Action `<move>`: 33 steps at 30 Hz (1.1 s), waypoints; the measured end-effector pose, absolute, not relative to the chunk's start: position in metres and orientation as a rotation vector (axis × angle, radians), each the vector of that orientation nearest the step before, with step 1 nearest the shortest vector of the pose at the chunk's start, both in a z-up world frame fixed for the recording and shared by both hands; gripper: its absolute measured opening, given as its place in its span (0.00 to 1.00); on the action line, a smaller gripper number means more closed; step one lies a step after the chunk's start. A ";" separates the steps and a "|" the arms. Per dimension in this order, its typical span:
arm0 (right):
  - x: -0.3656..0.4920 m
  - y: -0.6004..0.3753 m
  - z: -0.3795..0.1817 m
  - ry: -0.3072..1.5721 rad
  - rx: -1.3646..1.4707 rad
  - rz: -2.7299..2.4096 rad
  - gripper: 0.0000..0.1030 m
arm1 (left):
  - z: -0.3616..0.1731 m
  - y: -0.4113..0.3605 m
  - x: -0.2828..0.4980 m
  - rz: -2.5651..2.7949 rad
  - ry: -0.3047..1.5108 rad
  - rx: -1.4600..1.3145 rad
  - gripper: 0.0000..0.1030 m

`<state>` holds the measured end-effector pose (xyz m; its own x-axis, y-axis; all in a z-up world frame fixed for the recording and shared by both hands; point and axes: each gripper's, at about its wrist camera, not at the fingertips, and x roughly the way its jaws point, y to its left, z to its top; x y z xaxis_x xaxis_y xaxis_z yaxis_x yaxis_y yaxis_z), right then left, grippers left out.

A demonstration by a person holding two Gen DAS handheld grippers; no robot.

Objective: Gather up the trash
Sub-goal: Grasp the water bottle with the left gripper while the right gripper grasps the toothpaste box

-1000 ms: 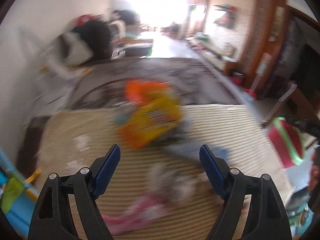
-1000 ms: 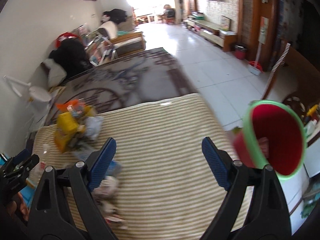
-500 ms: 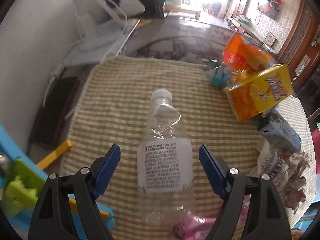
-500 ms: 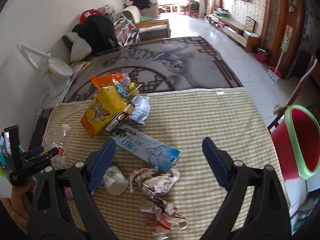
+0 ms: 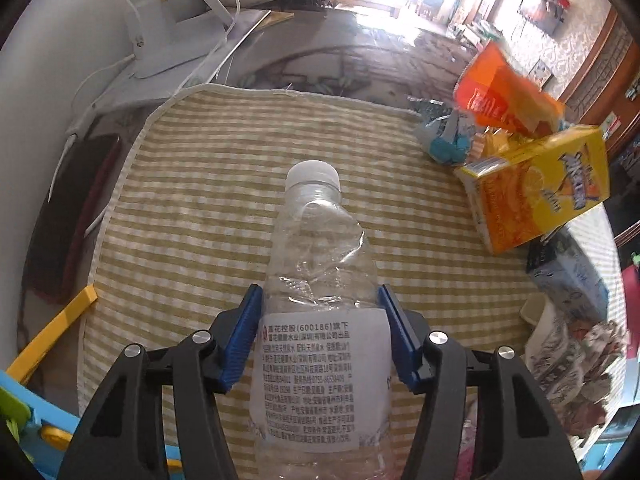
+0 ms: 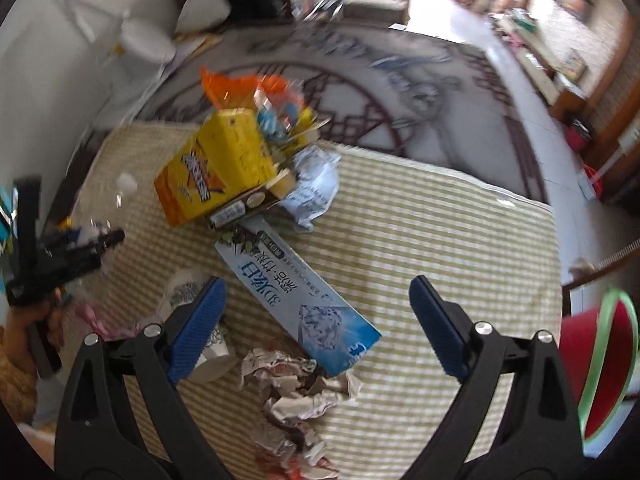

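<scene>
Two grippers hang over a counter [image 6: 460, 240] covered with a green-and-cream striped cloth, both tilted steeply down at the litter on it. The left gripper [image 5: 320, 332] has its blue fingers [image 5: 244, 336] on either side of a clear plastic bottle [image 5: 320, 280] that lies flat on the cloth, white cap pointing away; the fingers are closing and already touch the bottle's sides just above its white label. The right gripper [image 6: 316, 328] has its fingers spread wide and opening further, with nothing between them; below it lie a long blue-and-white box [image 6: 296, 292] and a heap of crumpled paper [image 6: 296, 396], and its left finger hides part of a paper cup [image 6: 188, 292]. Further back sits a pile of a yellow carton [image 6: 212, 172], an orange wrapper [image 6: 240, 84] and a crumpled white sheet [image 6: 316, 188]. Beyond the counter's right edge stands a red bin with a green rim [image 6: 604, 364]. At the far left, a hand [image 6: 24, 320] holds the left gripper's handle.
</scene>
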<state>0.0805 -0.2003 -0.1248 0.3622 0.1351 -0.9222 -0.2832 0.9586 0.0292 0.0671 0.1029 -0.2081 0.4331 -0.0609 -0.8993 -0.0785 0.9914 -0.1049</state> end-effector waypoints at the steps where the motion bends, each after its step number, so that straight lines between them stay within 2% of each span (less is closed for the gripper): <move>1: 0.084 -0.198 -0.127 1.181 -0.164 0.281 0.89 | -0.205 0.102 0.066 0.009 1.116 -0.144 0.54; 4: 0.091 -0.187 -0.137 1.210 -0.233 0.335 0.88 | -0.194 0.095 0.059 -0.009 1.087 -0.145 0.54; 8: 0.098 -0.170 -0.157 1.267 -0.292 0.411 0.64 | -0.185 0.085 0.059 -0.024 1.067 -0.130 0.54; 10: 0.099 -0.165 -0.166 1.294 -0.303 0.433 0.56 | -0.181 0.083 0.061 -0.027 1.056 -0.135 0.54; 17: 0.104 -0.158 -0.185 1.331 -0.321 0.441 0.62 | -0.175 0.084 0.063 -0.027 1.037 -0.144 0.54; 23: 0.100 -0.161 -0.195 1.342 -0.319 0.419 0.59 | -0.173 0.085 0.062 -0.027 1.029 -0.140 0.54; 29: 0.085 -0.176 -0.158 1.239 -0.191 0.396 0.51 | -0.161 0.081 0.054 -0.033 0.993 -0.137 0.54; 33: 0.071 -0.190 -0.121 1.139 -0.091 0.373 0.50 | -0.153 0.076 0.049 -0.044 0.975 -0.141 0.54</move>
